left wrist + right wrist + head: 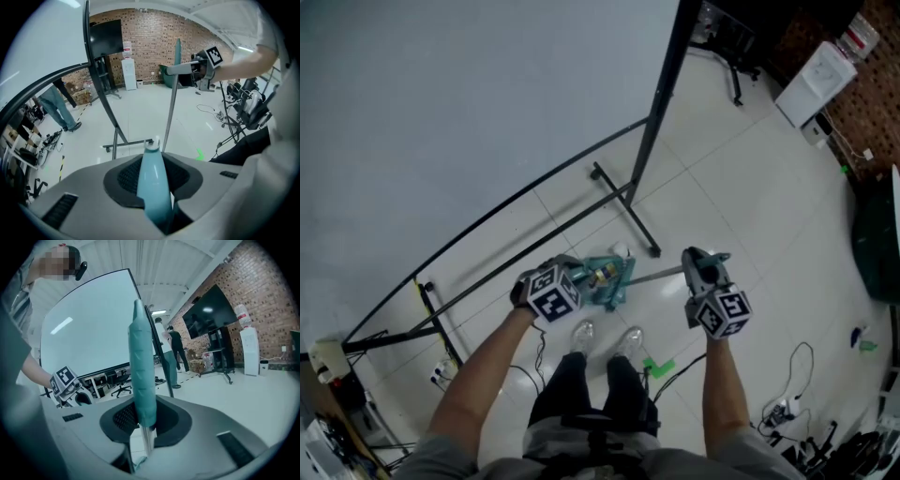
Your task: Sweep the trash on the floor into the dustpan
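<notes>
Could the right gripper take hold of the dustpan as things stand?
Probably not: the right gripper is shut on the broom handle, and the left gripper clamps the dustpan handle.

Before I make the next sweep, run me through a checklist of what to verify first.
1. Left gripper shut on dustpan handle: ok.
2. Right gripper shut on broom handle: ok.
3. Dustpan ahead of the shoes, with trash inside: ok.
4. Broom shaft reaches the dustpan: ok.
5. Floor swept clean: cannot tell; a small white piece lies beside the dustpan.
</notes>
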Available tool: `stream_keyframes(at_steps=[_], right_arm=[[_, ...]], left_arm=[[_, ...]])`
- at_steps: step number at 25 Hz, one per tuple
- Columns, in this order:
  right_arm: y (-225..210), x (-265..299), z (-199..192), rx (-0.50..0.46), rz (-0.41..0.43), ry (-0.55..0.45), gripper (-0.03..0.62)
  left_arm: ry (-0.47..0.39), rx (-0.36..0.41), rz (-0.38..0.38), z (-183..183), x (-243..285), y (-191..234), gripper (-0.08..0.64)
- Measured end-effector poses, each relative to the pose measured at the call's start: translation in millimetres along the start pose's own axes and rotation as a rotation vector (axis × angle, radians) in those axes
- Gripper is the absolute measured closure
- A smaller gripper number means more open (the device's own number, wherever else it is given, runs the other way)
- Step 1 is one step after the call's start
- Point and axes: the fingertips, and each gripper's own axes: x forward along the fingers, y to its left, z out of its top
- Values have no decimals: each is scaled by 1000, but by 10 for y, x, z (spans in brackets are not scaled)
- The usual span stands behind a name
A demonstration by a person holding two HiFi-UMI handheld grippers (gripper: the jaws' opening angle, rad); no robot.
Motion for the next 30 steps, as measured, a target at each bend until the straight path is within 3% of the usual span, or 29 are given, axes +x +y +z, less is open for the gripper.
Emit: stream_keyframes(at_steps=[9, 14, 19, 24, 30], right_arm=[[-359, 473, 575, -85, 109, -29, 541], [-441, 805, 339, -129, 187, 54, 541], [-331, 955, -111, -65, 266, 163, 538], [-39, 871, -286, 41, 373, 226, 538], [210, 646, -69, 82, 438, 162, 540]], left_arm=[[-17, -248, 144, -37, -72, 61, 451], [-24, -344, 192, -35, 4, -19, 451], [-29, -380, 212, 5, 14, 37, 451], [-24, -389, 222, -66, 37, 14, 451], [-34, -405, 221, -119, 16, 12, 450]])
